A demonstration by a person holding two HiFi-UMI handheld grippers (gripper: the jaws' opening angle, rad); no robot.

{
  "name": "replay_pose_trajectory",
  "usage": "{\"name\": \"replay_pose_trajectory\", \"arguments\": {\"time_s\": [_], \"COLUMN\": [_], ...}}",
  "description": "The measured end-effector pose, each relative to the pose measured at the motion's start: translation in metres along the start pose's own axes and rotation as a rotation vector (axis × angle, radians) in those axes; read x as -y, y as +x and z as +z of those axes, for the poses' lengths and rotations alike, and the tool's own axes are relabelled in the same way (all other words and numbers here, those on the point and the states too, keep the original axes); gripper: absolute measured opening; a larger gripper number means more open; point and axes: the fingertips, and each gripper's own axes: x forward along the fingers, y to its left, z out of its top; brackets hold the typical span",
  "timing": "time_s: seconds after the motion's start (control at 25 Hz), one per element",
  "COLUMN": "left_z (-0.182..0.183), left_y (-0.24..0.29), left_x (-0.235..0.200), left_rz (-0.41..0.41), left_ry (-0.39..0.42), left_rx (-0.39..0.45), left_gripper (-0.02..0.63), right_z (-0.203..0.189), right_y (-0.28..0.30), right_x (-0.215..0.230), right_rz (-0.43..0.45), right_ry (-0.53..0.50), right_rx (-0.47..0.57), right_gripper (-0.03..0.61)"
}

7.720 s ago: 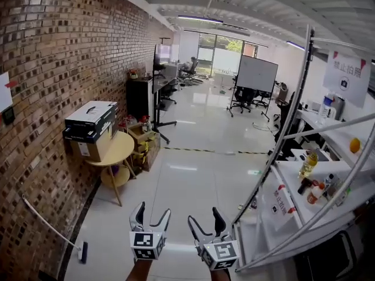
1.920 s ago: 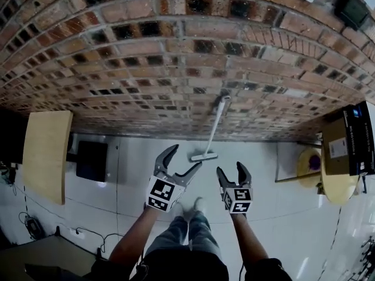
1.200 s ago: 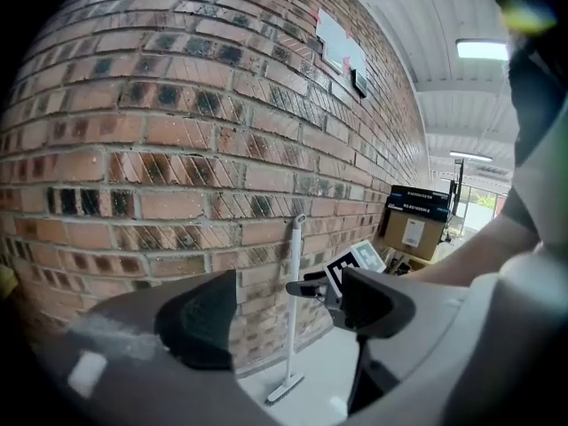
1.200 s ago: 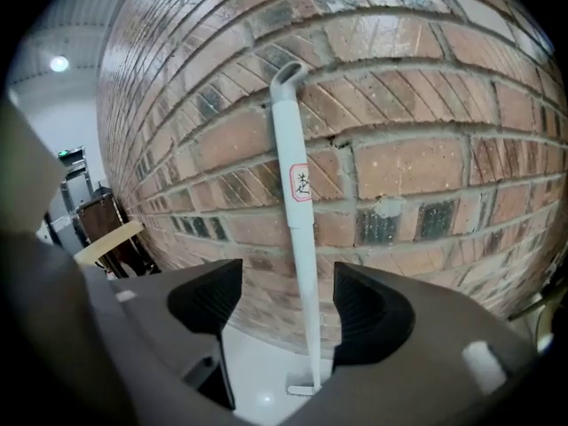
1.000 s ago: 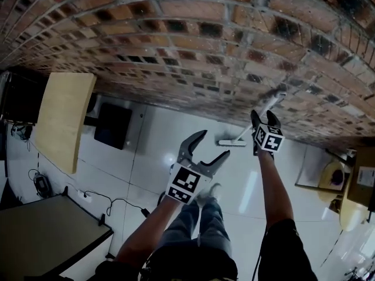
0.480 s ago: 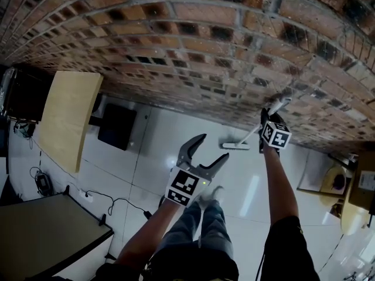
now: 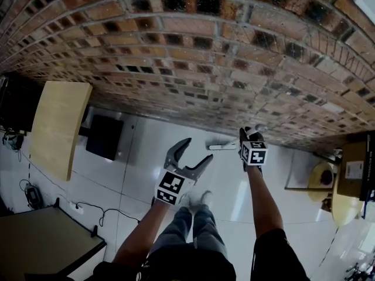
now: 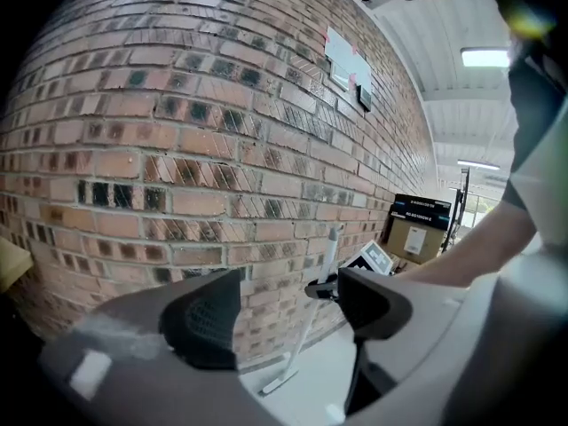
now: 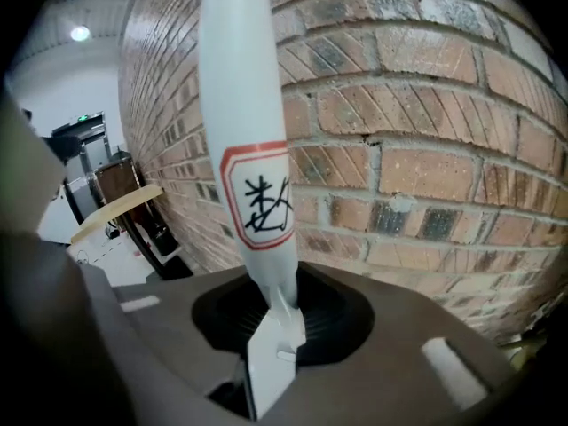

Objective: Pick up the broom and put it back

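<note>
The broom has a white handle (image 9: 253, 149) with a red-framed label and a flat white head (image 7: 220, 147) resting on the floor by the brick wall. My right gripper (image 7: 251, 134) is shut on the upper part of the handle, which stands up out of the jaws (image 9: 275, 318) in the right gripper view. In the left gripper view the broom (image 8: 306, 335) leans near the wall with the right gripper (image 8: 324, 287) clamped on it. My left gripper (image 7: 196, 151) hangs to the left of the broom, its jaws (image 8: 288, 313) closing with nothing between them.
A brick wall (image 7: 193, 51) fills the far side. A wooden tabletop (image 7: 58, 127) and a black box (image 7: 104, 136) lie to the left, a dark desk (image 7: 41, 244) at lower left. A round table (image 7: 343, 201) with a cardboard box (image 7: 353, 171) stands at the right.
My right gripper has closed on the broom handle and shifted a little with it. The left gripper's jaws have narrowed slightly.
</note>
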Motion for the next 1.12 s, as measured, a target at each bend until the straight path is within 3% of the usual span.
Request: {"name": "replay_pose_trajectory", "arguments": {"time_s": [0.16, 0.36, 0.56, 0.8, 1.12], "left_z": [0.000, 0.014, 0.053, 0.116, 0.192], "left_y": [-0.007, -0.023, -0.049, -0.094, -0.151], "left_x": [0.009, 0.022, 0.028, 0.026, 0.046], "left_rz": [-0.003, 0.006, 0.050, 0.179, 0.224], "left_ry": [0.016, 0.080, 0.102, 0.141, 0.184], "left_rx": [0.012, 0.042, 0.113, 0.201, 0.346], "left_gripper": [0.345, 0.347, 0.347, 0.347, 0.347], "right_z": [-0.021, 0.007, 0.061, 0.123, 0.185], "right_y": [-0.031, -0.082, -0.150, -0.249, -0.376], "right_x": [-0.012, -0.028, -0.039, -0.069, -0.112], "right_rz": [-0.004, -0.015, -0.045, -0.133, -0.242], "right_ry": [-0.055, -0.095, -0.051, -0.054, -0.073], "right_rx": [-0.035, 0.048, 0.201, 0.347, 0.635], "right_gripper": [0.075, 0.075, 0.075, 0.075, 0.074]}}
